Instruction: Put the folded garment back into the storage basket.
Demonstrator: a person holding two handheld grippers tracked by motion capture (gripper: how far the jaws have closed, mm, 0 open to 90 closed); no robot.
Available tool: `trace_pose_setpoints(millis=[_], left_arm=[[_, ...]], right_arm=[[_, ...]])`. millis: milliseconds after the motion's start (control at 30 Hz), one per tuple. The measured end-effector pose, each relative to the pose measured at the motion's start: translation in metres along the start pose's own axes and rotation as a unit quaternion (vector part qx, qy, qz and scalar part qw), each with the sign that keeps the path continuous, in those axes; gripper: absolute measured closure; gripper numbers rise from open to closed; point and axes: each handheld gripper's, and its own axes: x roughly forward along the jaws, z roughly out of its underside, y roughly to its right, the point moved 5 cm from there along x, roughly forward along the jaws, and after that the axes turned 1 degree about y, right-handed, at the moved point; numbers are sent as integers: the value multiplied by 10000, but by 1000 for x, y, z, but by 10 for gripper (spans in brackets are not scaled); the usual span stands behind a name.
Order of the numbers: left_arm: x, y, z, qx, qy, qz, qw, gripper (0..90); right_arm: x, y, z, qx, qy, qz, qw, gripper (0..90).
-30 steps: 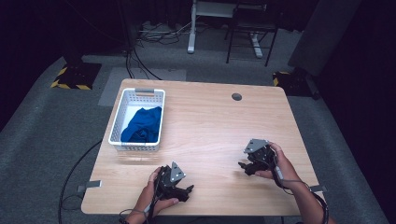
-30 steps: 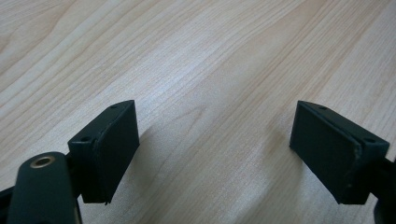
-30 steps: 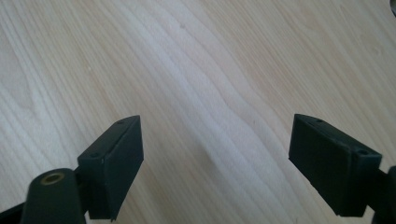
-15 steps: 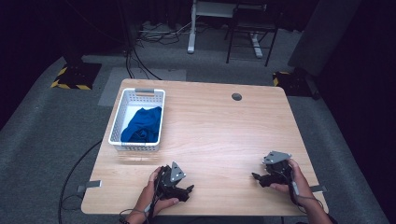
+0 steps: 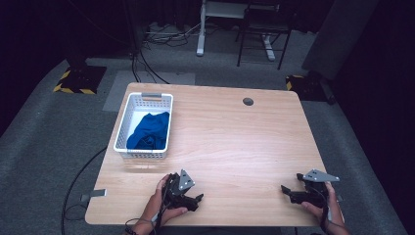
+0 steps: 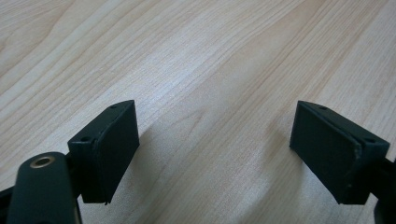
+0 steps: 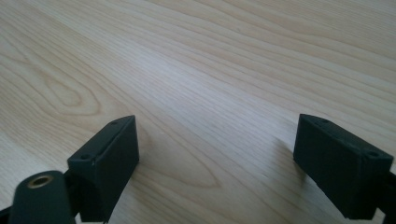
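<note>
Near the front edge of the counter, both at rest: left tool and right tool, jaws spread wide, clamped on nothing, only bare wood between them. Blue cloth already bundled inside the white basket at far left, well apart from both. Judged done, or nearly so; nothing else waiting outside the basket.

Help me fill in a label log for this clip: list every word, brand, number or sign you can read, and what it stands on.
No readable text: no words, brands or numbers on the white basket, the blue cloth, the wooden table, the left gripper or the right gripper.
Only sign: yellow-and-black hazard stripes on a floor base, without lettering.
</note>
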Motion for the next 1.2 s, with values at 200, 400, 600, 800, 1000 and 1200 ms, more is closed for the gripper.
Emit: trace_pose_setpoints(millis=[200,400,600,800,1000,1200], left_arm=[[1,-1,-1,43,0,12,10000,154],[1,-1,-1,49,1,11,10000,154],[1,-1,-2,33,-4,13,10000,154],[2,-2,-2,59,-3,15,10000,154],[2,-2,-2,58,1,24,10000,154],[2,-2,-2,55,-1,22,10000,154]], right_arm=[[-2,2,2,44,-2,30,10000,144],[0,3,0,-34,4,-37,10000,144],[1,3,-1,-51,2,-61,10000,144],[2,3,-2,-56,2,-67,10000,144],[3,3,-2,-91,1,-108,9999,144],[3,3,-2,-95,-1,-113,9999,144]])
